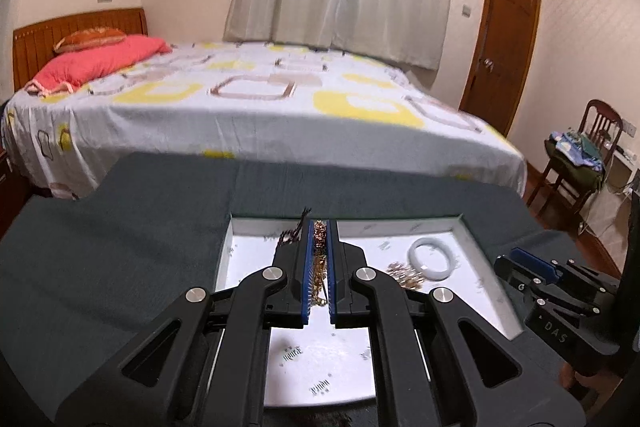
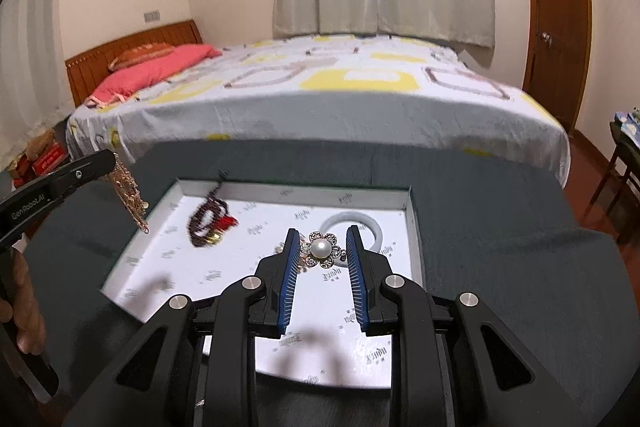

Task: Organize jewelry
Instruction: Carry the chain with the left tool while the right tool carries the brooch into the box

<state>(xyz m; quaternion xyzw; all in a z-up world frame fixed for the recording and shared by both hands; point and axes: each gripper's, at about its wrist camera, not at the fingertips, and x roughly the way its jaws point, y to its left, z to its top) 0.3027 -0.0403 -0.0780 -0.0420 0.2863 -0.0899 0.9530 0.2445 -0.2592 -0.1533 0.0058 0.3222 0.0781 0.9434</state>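
Observation:
A shallow white tray (image 2: 296, 193) sits on a dark grey cloth. My left gripper (image 1: 319, 227) is shut on a gold chain necklace (image 1: 319, 267), which hangs from it above the tray's left side; it also shows in the right wrist view (image 2: 130, 193). My right gripper (image 2: 322, 235) is open over the tray, with a pearl flower brooch (image 2: 322, 249) between its fingers. A white bangle (image 2: 352, 219) lies just beyond the brooch. A dark red bead bracelet (image 2: 206, 223) lies at the tray's left. Gold jewelry (image 1: 406, 273) lies beside the bangle (image 1: 434, 259).
The dark grey cloth (image 1: 120, 247) covers the table around the tray. A bed with a patterned sheet (image 1: 260, 99) stands right behind the table. A wooden chair with clothes (image 1: 580, 155) stands at the right, near a wooden door (image 1: 504, 39).

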